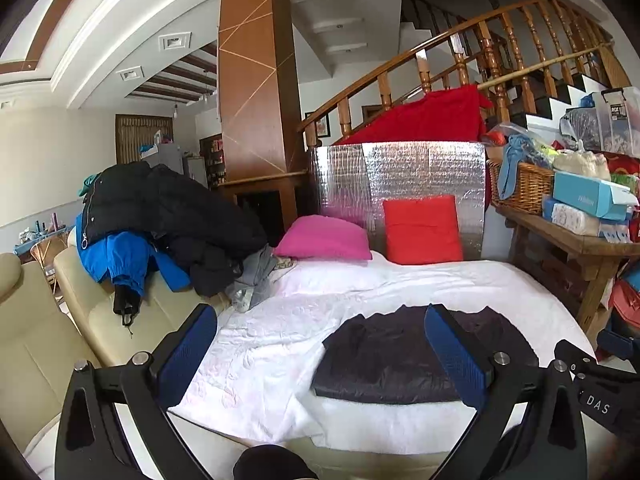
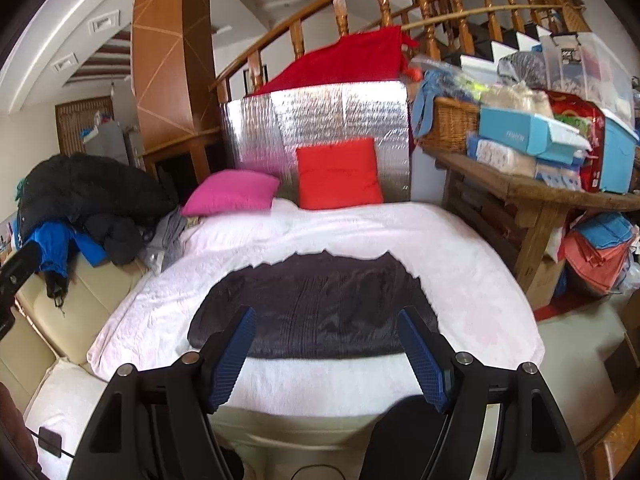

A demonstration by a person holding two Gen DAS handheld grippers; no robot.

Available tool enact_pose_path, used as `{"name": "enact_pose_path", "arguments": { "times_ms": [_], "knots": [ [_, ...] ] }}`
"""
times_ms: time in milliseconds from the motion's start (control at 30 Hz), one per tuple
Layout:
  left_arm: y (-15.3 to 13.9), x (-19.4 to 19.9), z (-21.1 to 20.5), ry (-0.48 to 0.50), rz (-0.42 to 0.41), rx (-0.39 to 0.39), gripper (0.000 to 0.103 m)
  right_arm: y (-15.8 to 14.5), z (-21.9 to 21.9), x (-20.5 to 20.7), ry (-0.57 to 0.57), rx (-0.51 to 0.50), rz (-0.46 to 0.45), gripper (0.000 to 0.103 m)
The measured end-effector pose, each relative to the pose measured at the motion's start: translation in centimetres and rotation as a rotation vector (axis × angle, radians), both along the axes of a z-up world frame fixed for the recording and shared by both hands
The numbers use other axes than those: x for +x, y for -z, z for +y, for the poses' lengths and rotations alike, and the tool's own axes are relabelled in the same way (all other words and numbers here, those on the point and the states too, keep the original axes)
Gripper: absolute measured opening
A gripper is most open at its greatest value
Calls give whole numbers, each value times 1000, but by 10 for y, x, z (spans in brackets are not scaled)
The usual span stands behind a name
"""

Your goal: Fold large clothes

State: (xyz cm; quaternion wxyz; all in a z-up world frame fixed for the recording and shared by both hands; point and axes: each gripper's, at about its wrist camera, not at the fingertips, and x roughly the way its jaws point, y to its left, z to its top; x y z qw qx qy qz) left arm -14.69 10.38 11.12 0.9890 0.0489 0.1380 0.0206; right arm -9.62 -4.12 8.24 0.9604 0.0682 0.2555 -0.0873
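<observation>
Lying flat on white sheet (image 2: 460,240), folded dark garment (image 2: 312,304), long axis left-right, both claws (image 1: 328,354) (image 2: 328,354) apart, empty.

dark folded garment (image 1: 384,356): part behind right finger of left hand-held gripper (image 1: 320,344) | box lettering (image 2: 516,135): blurred, unreadable | right hand-held gripper (image 1: 592,364): cut by edge

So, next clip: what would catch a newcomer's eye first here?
The dark folded garment lying flat on the white bedcover, just ahead of both open grippers. Behind it, a red cushion leans on a silver foil panel, a pink cushion beside it.
</observation>
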Motion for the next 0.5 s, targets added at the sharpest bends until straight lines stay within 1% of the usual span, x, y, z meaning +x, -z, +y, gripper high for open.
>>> {"name": "enact_pose_path", "arguments": {
  "times_ms": [233, 333, 367, 400, 433, 500],
  "knots": [
    [6, 7, 2, -4, 16, -7, 103, 2, 2, 7, -3, -10, 2, 77],
    [9, 15, 2, 21, 30, -18, 103, 6, 3, 13, -6, -9, 13, 77],
    [11, 20, 1, 47, 39, -24, 103, 8, 2, 16, -9, -11, 18, 77],
    [13, 26, 0, 66, 53, -31, 103, 9, 4, 19, -11, -13, 21, 77],
    [17, 37, 0, 90, 84, -47, 103, 10, 3, 24, -12, -18, 25, 77],
    [26, 61, -1, 108, 141, -68, 103, 14, -1, 37, -9, -18, 37, 77]
  ]
}}
